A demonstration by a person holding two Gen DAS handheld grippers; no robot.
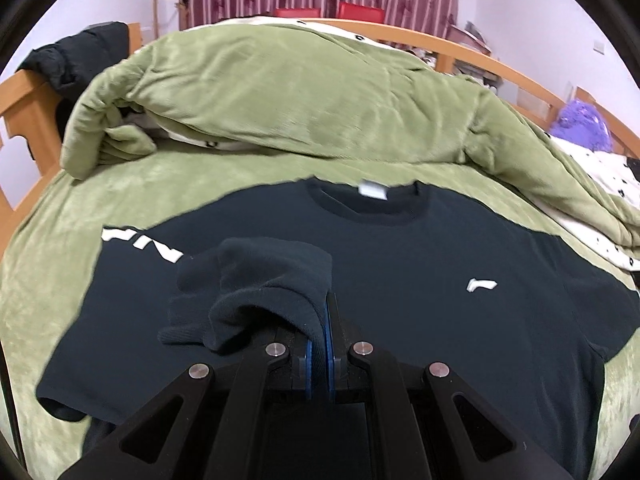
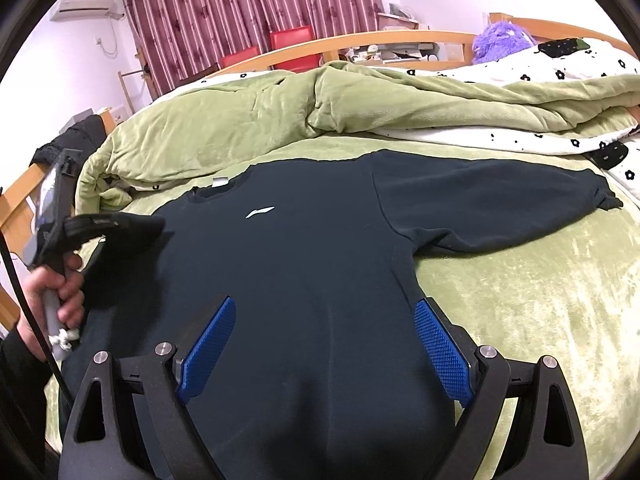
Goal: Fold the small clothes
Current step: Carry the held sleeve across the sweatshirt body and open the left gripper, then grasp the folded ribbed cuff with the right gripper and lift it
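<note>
Left gripper (image 1: 320, 320) clamped on the cuff of the long dark navy sleeve (image 1: 256, 280), lifted and folded over the chest. Right gripper (image 2: 324, 332) wide apart, holding nothing, above the dark navy long-sleeved shirt (image 2: 320, 260), spread flat on the green plush blanket (image 2: 540, 300).

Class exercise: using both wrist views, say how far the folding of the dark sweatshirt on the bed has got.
Done: the sweatshirt lies spread front-up on the green blanket. In hand: the left gripper is shut on one sleeve cuff, lifted over the chest. Left: the other sleeve lies stretched out, the body is unfolded, and the right gripper is open above the hem.
</note>
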